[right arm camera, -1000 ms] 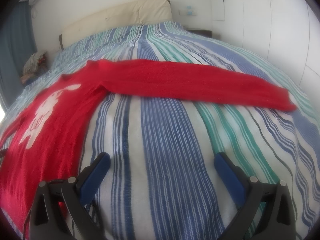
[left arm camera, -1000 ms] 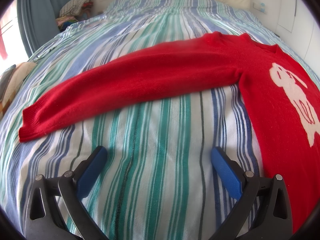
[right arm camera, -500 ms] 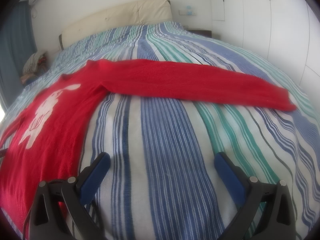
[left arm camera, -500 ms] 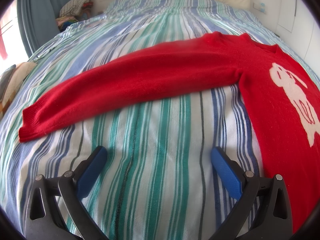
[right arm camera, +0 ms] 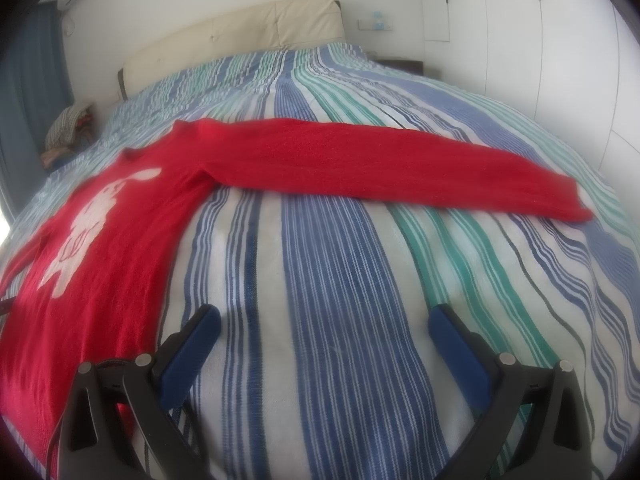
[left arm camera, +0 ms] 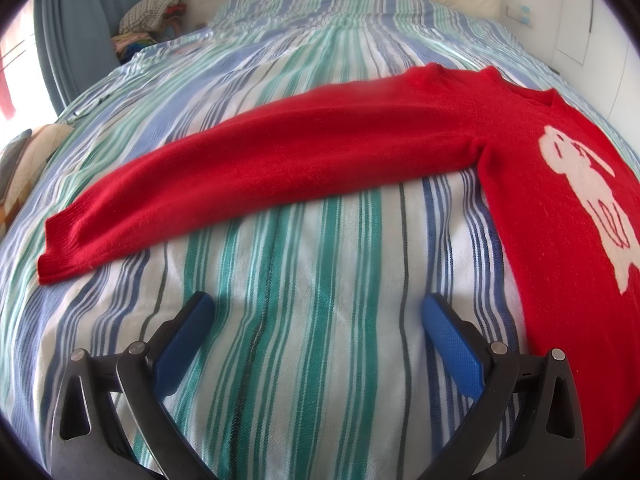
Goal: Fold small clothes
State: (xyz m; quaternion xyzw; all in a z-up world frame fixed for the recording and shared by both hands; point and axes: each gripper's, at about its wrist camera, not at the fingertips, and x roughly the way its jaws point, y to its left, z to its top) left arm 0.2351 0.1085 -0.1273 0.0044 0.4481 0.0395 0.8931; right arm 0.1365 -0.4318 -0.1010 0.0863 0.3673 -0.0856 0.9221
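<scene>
Left gripper [left arm camera: 316,308] first: two black plastic arms, each tipped with a blue pad [left arm camera: 182,346], the surface finely textured. Round silver screws [left arm camera: 137,347] sit at the pivots, two on each side, and the outer black frames have rounded triangular cut-outs [left arm camera: 74,414]. Over to the right gripper [right arm camera: 324,320], and it's the same build: black arms, blue fingers [right arm camera: 460,354], silver pivot screws [right arm camera: 507,358]. A thin black cable [right arm camera: 54,442] curls beside its left frame.
</scene>
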